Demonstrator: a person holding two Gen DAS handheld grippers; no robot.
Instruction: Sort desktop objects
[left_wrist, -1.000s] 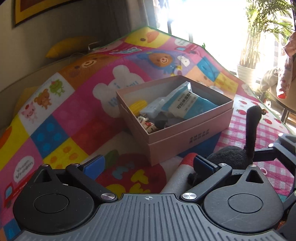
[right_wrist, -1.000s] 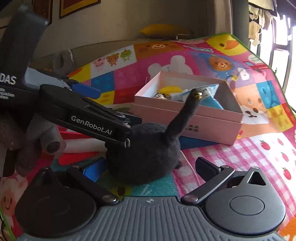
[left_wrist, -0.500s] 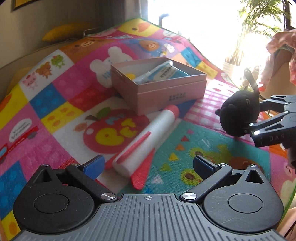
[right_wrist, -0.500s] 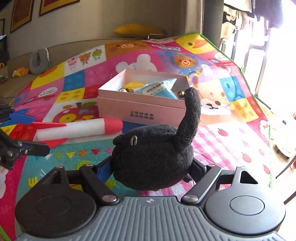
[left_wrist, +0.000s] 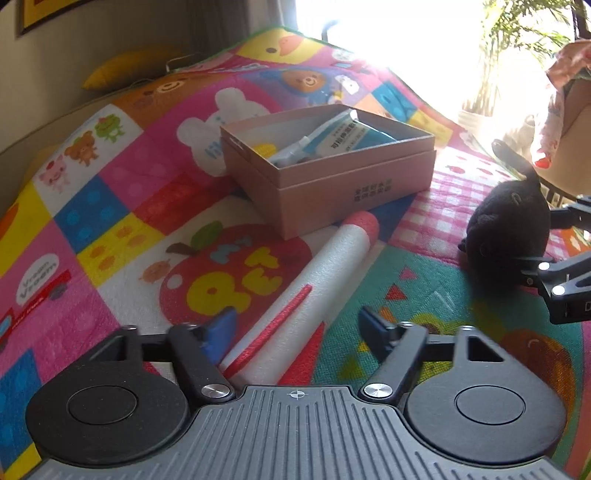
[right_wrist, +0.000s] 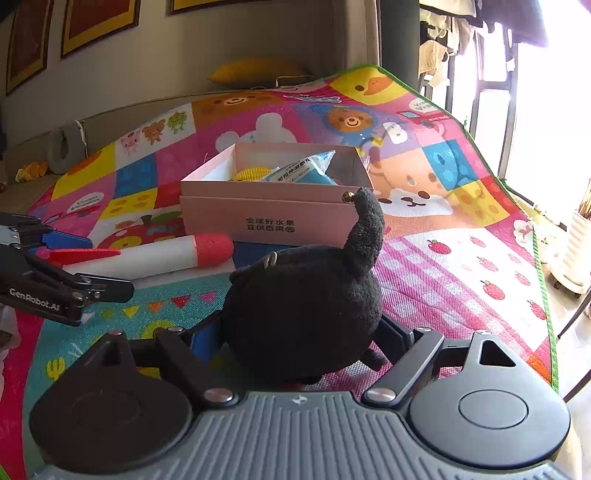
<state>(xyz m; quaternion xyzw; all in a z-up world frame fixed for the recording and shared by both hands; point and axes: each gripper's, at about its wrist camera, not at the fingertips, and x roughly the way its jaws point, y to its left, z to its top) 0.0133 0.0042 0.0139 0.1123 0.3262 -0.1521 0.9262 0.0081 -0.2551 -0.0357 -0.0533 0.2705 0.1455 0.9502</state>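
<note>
A black plush toy (right_wrist: 306, 314) with an upright tail sits between the fingers of my right gripper (right_wrist: 299, 339), which is shut on it; it also shows in the left wrist view (left_wrist: 506, 236). A white foam rocket (left_wrist: 295, 295) with a red tip and red fins lies on the play mat, its tail end between the open jaws of my left gripper (left_wrist: 295, 328); the right wrist view shows it too (right_wrist: 147, 256). A pink box (left_wrist: 332, 177) holding a blue packet and small items stands beyond the rocket.
A colourful cartoon play mat (left_wrist: 110, 206) covers the surface. A yellow cushion (right_wrist: 255, 70) lies at the back by the wall. A potted plant (left_wrist: 517, 55) and bright window are at the right.
My left gripper moved forward and closer to the foam rocket, so its tail now lies between the open fingers. My right gripper holds the black plush lower and nearer the mat.
</note>
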